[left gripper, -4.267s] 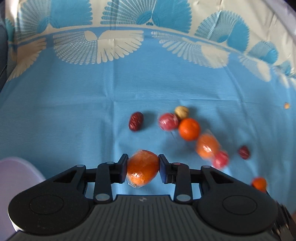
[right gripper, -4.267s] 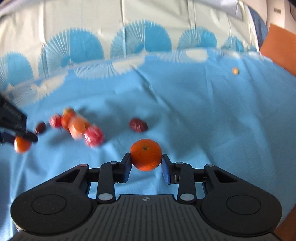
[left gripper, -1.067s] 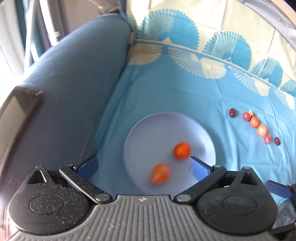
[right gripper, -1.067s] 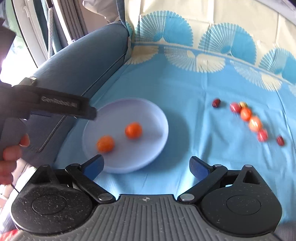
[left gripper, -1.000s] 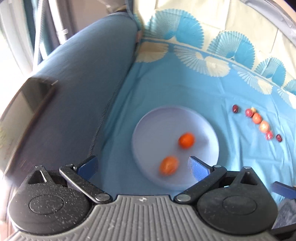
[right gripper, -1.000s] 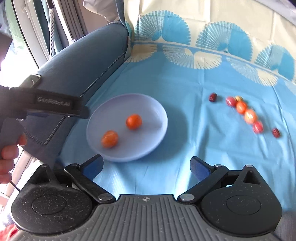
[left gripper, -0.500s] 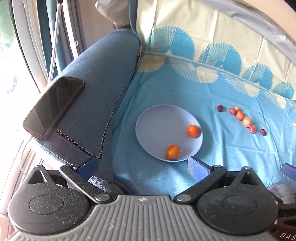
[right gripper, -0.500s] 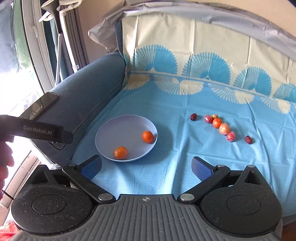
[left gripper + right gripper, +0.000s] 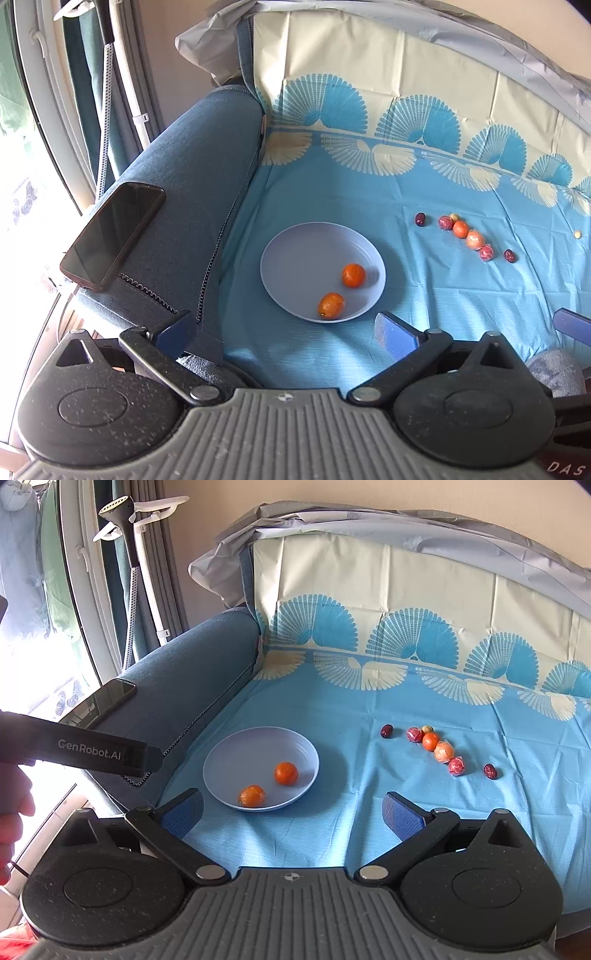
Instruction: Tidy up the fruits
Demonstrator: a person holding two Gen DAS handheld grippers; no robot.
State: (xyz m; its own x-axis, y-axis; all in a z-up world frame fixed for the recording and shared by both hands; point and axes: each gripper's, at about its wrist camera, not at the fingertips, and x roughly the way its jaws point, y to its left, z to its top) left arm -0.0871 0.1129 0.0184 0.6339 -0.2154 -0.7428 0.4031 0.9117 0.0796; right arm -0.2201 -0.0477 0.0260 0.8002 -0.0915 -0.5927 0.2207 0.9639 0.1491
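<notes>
A pale lilac plate (image 9: 291, 251) (image 9: 240, 753) lies on the blue cloth and holds a bare orange (image 9: 353, 275) (image 9: 286, 773) and a plastic-wrapped orange (image 9: 331, 305) (image 9: 252, 795). To its right a row of small fruits (image 9: 466, 234) (image 9: 437, 748) lies on the cloth: oranges, red wrapped ones and dark red dates. My left gripper (image 9: 284, 330) is open and empty, held back from the plate. My right gripper (image 9: 293, 812) is open and empty too, high above the near edge of the cloth.
A dark phone (image 9: 112, 234) (image 9: 98, 703) rests on the blue sofa armrest (image 9: 192, 177) at the left. The left gripper's handle (image 9: 81, 751) and a hand (image 9: 11, 812) show in the right wrist view. A garment steamer (image 9: 129, 535) stands by the window.
Both grippers let their oranges go into the plate, opened wide and pulled back and up. The plate and fruit row now look smaller and farther away.
</notes>
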